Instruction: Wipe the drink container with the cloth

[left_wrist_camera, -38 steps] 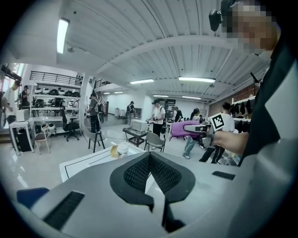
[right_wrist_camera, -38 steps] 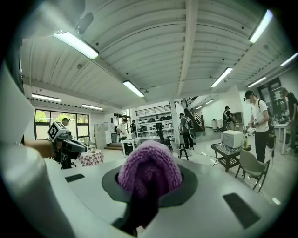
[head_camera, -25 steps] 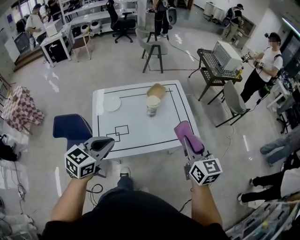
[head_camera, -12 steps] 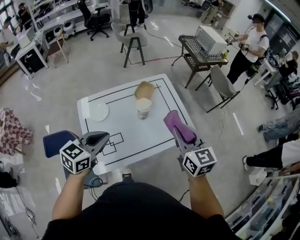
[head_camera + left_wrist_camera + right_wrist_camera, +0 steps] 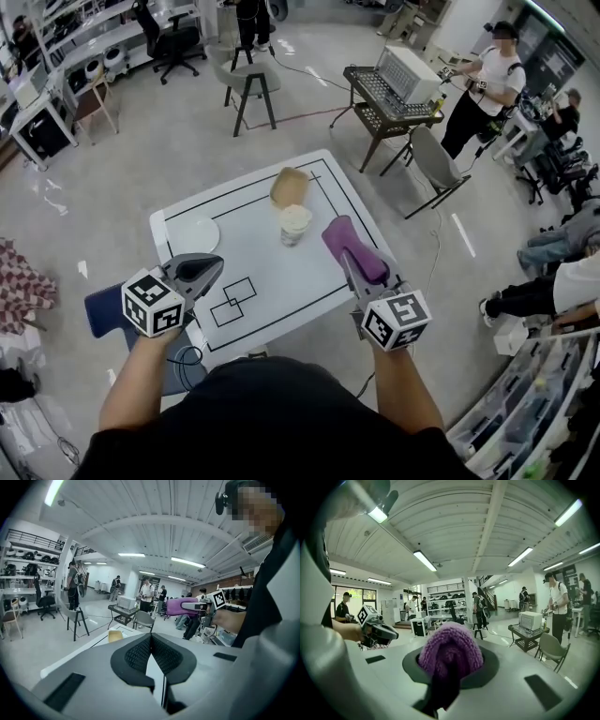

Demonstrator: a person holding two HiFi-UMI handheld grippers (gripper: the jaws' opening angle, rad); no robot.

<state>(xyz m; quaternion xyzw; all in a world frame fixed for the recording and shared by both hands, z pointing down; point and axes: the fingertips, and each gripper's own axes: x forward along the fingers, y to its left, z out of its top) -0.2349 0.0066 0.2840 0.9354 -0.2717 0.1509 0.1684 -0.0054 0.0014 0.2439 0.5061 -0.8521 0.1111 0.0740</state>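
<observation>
A pale drink cup (image 5: 294,224) stands upright near the middle of the white table (image 5: 323,272). Behind it lies a tan paper bag or container (image 5: 289,186). My right gripper (image 5: 343,239) is shut on a purple knitted cloth (image 5: 351,247), (image 5: 450,654), held above the table's right part, a little right of the cup. My left gripper (image 5: 208,267), (image 5: 151,637) is shut and holds nothing; it hovers over the table's near left corner. Each gripper shows in the other's view: the right gripper (image 5: 190,606) and the left gripper (image 5: 377,631).
A white plate (image 5: 196,234) lies at the table's left. Black lines and two small squares mark the tabletop. A blue chair (image 5: 105,309) stands to the left, a grey chair (image 5: 428,161) and a metal cart (image 5: 394,91) to the right. Several people stand around the room.
Both grippers have advanced toward the table, so the table and cup sit closer beneath them. The right gripper still holds the purple cloth; the left stays shut.
</observation>
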